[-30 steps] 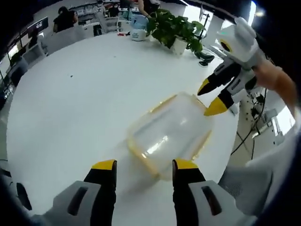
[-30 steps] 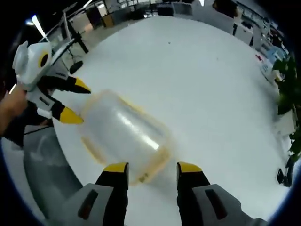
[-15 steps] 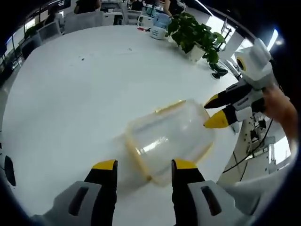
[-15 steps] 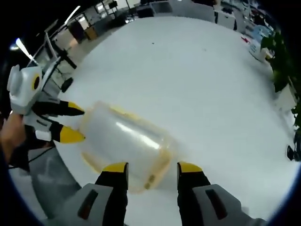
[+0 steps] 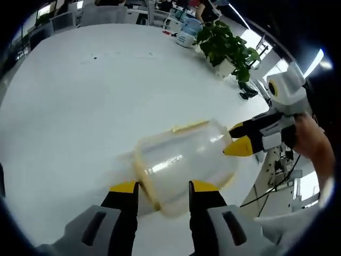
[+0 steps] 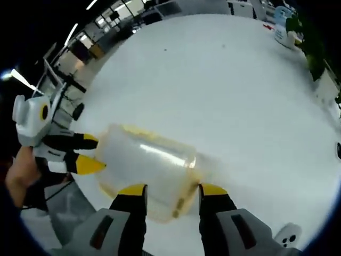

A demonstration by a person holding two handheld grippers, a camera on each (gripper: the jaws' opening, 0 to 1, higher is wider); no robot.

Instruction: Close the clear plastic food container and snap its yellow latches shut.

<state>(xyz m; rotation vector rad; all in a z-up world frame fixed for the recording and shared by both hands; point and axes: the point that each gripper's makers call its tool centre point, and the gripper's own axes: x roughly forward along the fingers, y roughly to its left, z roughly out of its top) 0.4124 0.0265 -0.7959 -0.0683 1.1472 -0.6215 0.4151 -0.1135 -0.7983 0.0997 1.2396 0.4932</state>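
Note:
A clear plastic container (image 5: 181, 160) with a yellow rim lies on the white table (image 5: 80, 106) near its edge. In the left gripper view, one short end of it sits between the tips of my open left gripper (image 5: 164, 188). My right gripper (image 5: 235, 140), held by a hand, comes in from the right, open, with its yellow tips at the opposite end. In the right gripper view the container (image 6: 144, 165) reaches in between the tips of my right gripper (image 6: 173, 190), and the left gripper (image 6: 93, 153) stands open at the far end. Motion blur hides the latches.
A potted plant (image 5: 224, 45) and a blue-and-white jug (image 5: 189, 33) stand at the table's far side, with office chairs and people beyond. The table edge runs just past the container (image 6: 80, 202); a table leg and cables (image 5: 272, 170) hang below it.
Both grippers have closed in on the container's two short ends, and its ends now sit between the jaw tips. The views have tilted with the hands.

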